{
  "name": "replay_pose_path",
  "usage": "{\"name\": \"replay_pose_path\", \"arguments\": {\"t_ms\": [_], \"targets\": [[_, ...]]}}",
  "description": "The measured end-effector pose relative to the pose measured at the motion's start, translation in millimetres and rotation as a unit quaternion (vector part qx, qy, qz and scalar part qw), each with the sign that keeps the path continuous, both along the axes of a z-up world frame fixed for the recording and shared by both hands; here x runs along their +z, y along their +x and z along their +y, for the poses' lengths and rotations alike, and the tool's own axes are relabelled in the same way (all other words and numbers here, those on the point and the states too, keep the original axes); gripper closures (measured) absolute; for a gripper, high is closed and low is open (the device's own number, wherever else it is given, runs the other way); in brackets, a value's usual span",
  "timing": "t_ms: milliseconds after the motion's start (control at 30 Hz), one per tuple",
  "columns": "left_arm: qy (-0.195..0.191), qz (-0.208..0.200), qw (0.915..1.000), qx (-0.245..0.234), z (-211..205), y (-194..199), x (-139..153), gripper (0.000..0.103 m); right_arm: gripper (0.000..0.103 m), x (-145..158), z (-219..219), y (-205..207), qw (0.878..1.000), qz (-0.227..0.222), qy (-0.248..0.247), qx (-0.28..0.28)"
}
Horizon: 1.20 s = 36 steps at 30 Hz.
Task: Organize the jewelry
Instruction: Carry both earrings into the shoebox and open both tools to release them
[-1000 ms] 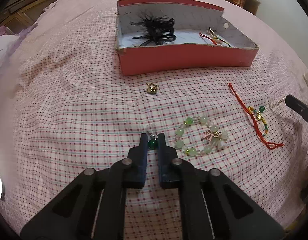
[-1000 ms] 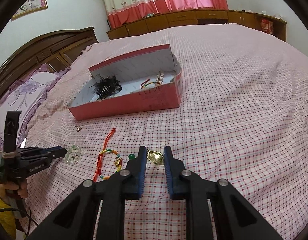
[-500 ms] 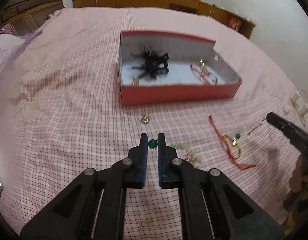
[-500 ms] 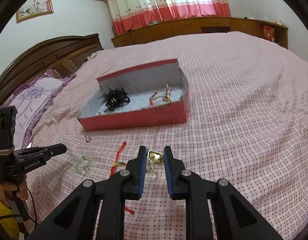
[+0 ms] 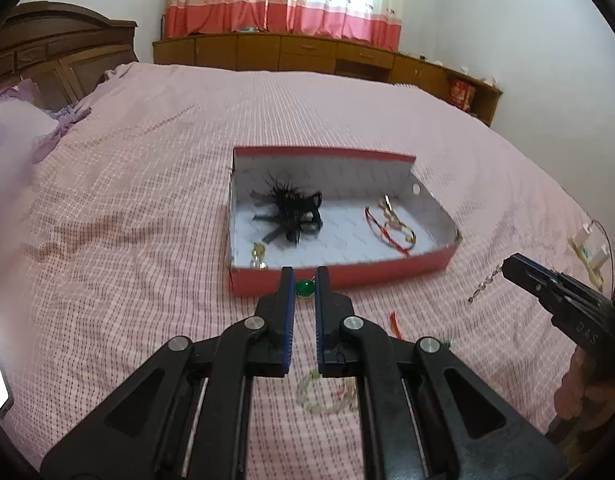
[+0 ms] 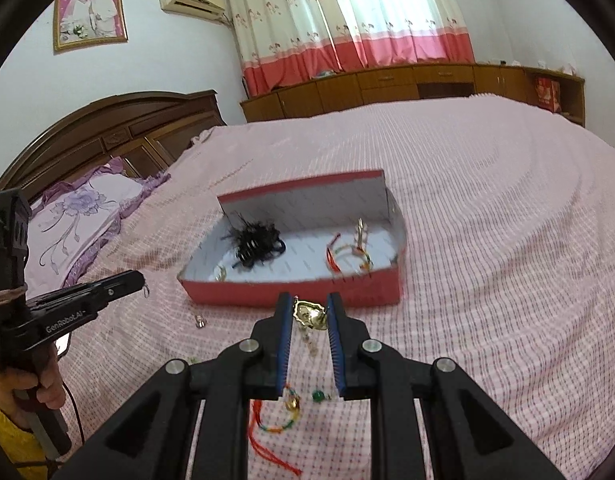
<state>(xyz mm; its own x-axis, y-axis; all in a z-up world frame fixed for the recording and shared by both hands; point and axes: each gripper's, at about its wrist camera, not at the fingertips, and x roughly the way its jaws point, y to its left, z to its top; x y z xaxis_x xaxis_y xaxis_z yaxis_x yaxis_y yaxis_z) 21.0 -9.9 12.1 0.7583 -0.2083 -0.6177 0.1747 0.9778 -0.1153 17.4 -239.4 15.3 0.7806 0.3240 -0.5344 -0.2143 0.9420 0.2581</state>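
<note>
Taking the red box on the pink checked bedspread as the landmark: to its left in the right wrist view, the left gripper reaches toward the box's near left corner, a small hook dangling at its tip. A small gold charm lies on the bedspread just in front of that corner. In its own view the left gripper has its fingers pinching a green bead, held in front of the box's near wall. Inside the box, a black feathery hair piece lies left of centre, a gold earring sits by the near left wall, and a red cord bracelet rests toward the right end. In front of the box, below the left gripper, a pale green bead bracelet lies on the bedspread. Right of that, the right gripper holds a gold pendant pinched between its fingers, just before the box's near wall. Beneath it lies a red cord with coloured beads
</note>
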Motion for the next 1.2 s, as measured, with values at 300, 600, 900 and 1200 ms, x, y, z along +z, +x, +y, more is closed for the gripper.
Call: {"name": "replay_pose_path", "arguments": {"t_ms": [300,600,900,1200], "targets": [[-0.014,-0.018,0.9995,0.022,-1.8,28.5,1.0,0.103,0.084,16.6,13.5,29.1,0.999,-0.038,-0.009,-0.004],[-0.035,-0.049,0.9973,0.043,0.1,58.9,-3.6,0.102,0.084,7.6,17.3,69.0,0.998,-0.052,-0.011,-0.034],[-0.02,-0.06,0.9961,0.061,-2.8,92.1,-18.1,0.102,0.084,-12.5,16.8,108.0,0.996,-0.056,-0.041,-0.053],[-0.008,-0.055,0.9953,0.079,-4.3,117.1,-40.6,0.102,0.084,-37.1,15.5,140.3,0.995,-0.037,-0.058,-0.067]]}}
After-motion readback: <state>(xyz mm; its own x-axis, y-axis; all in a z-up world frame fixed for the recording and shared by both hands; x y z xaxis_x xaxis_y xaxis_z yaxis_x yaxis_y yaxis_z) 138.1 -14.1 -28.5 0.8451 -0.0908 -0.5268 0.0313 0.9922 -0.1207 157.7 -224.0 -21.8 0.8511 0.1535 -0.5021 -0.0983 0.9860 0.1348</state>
